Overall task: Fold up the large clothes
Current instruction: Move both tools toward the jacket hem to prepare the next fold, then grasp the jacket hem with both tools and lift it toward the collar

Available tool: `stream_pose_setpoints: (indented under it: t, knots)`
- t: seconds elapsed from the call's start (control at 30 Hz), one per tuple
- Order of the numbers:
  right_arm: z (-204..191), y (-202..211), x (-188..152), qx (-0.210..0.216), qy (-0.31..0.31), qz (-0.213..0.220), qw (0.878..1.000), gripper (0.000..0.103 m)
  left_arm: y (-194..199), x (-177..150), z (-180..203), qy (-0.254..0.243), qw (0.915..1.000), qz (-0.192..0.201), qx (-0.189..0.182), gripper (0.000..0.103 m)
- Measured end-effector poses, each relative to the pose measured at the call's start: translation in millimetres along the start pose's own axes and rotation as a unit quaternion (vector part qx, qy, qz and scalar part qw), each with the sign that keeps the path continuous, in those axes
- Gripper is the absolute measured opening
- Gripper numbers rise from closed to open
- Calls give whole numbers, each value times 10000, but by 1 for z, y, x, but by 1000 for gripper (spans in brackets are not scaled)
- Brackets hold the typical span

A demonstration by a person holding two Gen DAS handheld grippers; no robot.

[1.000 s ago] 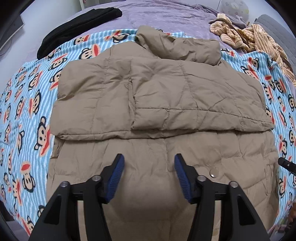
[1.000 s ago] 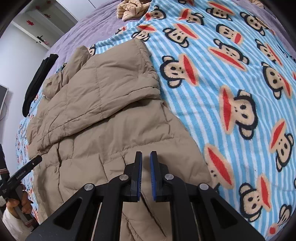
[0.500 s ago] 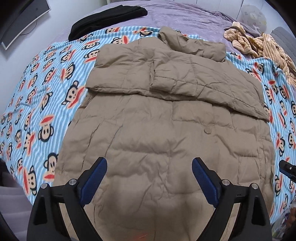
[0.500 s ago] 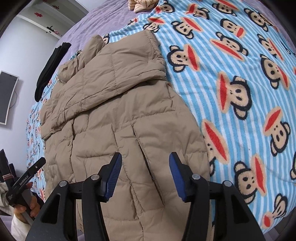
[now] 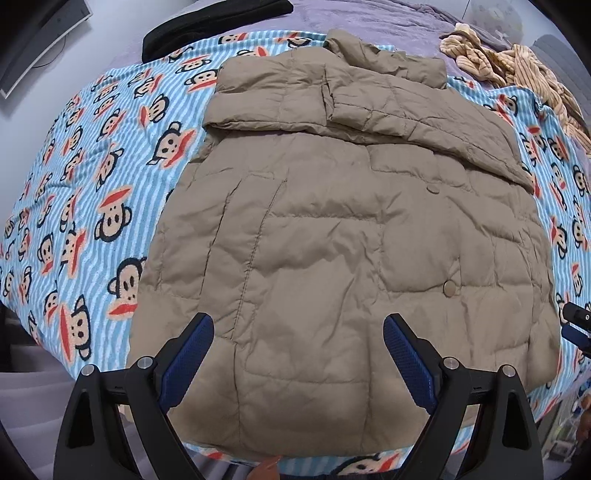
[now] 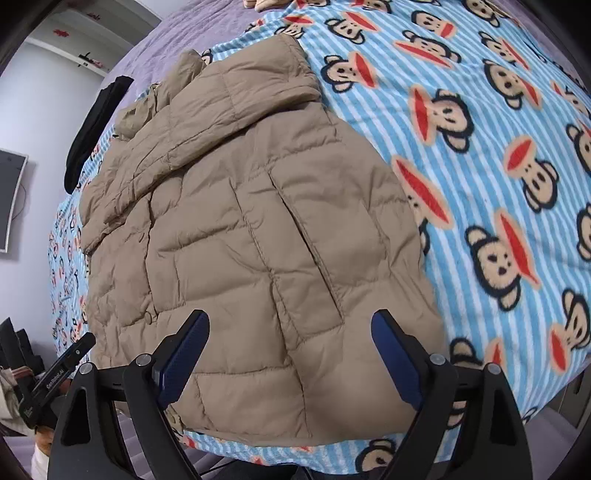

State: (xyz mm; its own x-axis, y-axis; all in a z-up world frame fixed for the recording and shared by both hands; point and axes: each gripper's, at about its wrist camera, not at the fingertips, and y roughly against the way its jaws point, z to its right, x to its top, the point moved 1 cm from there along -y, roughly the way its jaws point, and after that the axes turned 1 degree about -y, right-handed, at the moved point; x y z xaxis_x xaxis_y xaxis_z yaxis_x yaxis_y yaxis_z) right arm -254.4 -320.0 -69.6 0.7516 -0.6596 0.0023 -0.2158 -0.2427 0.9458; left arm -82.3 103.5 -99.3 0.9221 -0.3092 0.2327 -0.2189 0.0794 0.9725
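Note:
A tan quilted puffer jacket (image 5: 332, 221) lies flat on a blue striped monkey-print blanket (image 5: 92, 184), both sleeves folded across its chest. It also shows in the right wrist view (image 6: 240, 240). My left gripper (image 5: 298, 350) is open and empty, hovering over the jacket's near hem. My right gripper (image 6: 290, 350) is open and empty over the hem's right part. The left gripper's body shows at the lower left of the right wrist view (image 6: 55, 373), and the right gripper's tip at the left view's right edge (image 5: 576, 321).
A black garment (image 5: 210, 26) lies at the bed's far left and a striped beige garment (image 5: 517, 66) at the far right, on a purple sheet (image 5: 369, 18). A monitor (image 6: 11, 199) hangs on the left wall. The bed's near edge runs just below the hem.
Both grippers pulled back toward the near hem and rose. The right gripper went from shut to wide open; the left opened wider.

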Motion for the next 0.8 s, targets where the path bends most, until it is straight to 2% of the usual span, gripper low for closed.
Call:
stream_pose_setpoints:
  t: [0.3, 0.4, 0.53, 0.67, 0.8]
  knots:
    - [23, -4, -43, 131, -902, -100, 9958, 93, -6, -34, -36, 171, 9993, -328, -87, 94]
    - [31, -1, -53, 150, -1134, -81, 9934, 93, -11, -46, -52, 273, 9984, -455, -216, 94]
    - [48, 0, -64, 243, -1488, -141, 9885, 93, -15, -61, -78, 653, 9935, -609, -713, 94]
    - [68, -5, -73, 604, -2038, -234, 9769, 93, -17, -72, -103, 1209, 9802, -733, -1385, 94]
    - [79, -14, -81, 900, -2442, -249, 9652, 93, -17, -86, -116, 1399, 9707, -861, -1756, 94]
